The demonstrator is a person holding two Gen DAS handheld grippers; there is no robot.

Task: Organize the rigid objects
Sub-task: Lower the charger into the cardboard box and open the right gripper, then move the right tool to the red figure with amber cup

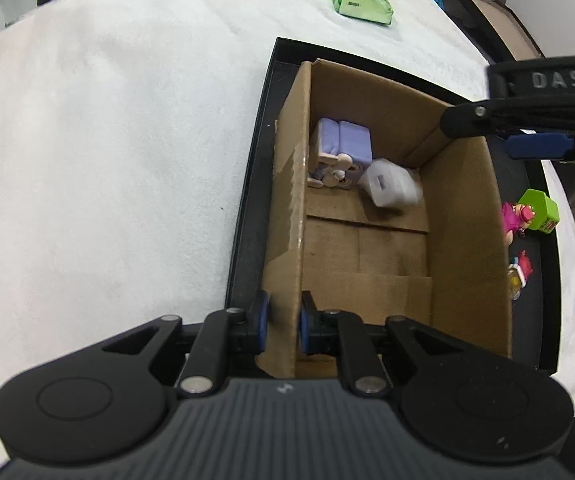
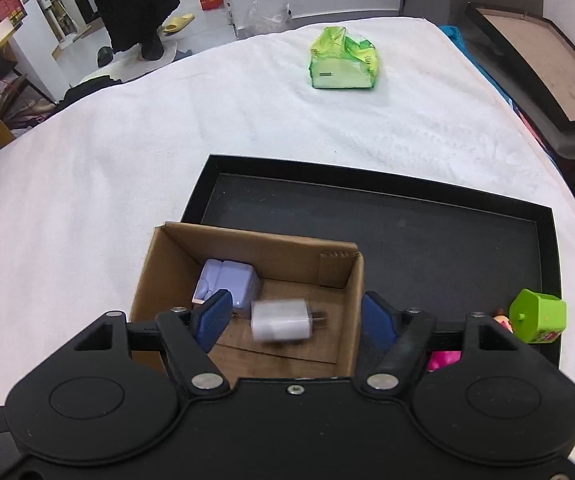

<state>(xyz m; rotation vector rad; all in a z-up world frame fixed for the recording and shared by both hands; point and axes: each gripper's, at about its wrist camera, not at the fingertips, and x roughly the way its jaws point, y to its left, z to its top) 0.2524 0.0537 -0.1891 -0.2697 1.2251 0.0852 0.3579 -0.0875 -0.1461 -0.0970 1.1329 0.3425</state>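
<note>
Left tongs (image 1: 281, 326) pinching the near left wall of the cardboard box (image 1: 463, 240), blue pads nearly together, one outside and one inside the wall. Right tongs (image 2: 295, 318) hanging over the box's open top, blue pads standing well apart and gripping nothing. White charger (image 2: 281, 320) showing blurred between and beyond those pads, prongs pointing right, lying on the box floor in the left wrist view (image 1: 391, 186), just beside the lavender block toy (image 1: 345, 142) tucked into the far left corner. Small pale figure pieces (image 1: 333, 178) lying at the foot of that toy, too small for telling apart. Box sitting inside the black tray (image 2: 407, 240), at its left end, with bare tray floor stretching to the right. Green cube toy (image 2: 539, 316) resting on the tray near its right rim, outside the box, partly overlapped by the right tongs' arm. Pink figure (image 1: 517, 218) lying next to the cube, mostly hidden behind the tongs' frame in the right wrist view. Small red and yellow toy (image 1: 519, 270) lying nearer along the same tray edge. Tray resting on a white cloth-covered surface (image 2: 127, 200). Green packet (image 2: 343, 60) lying well apart on the cloth, far beyond the tray. Box walls standing between the tray's loose toys and the box floor.
</note>
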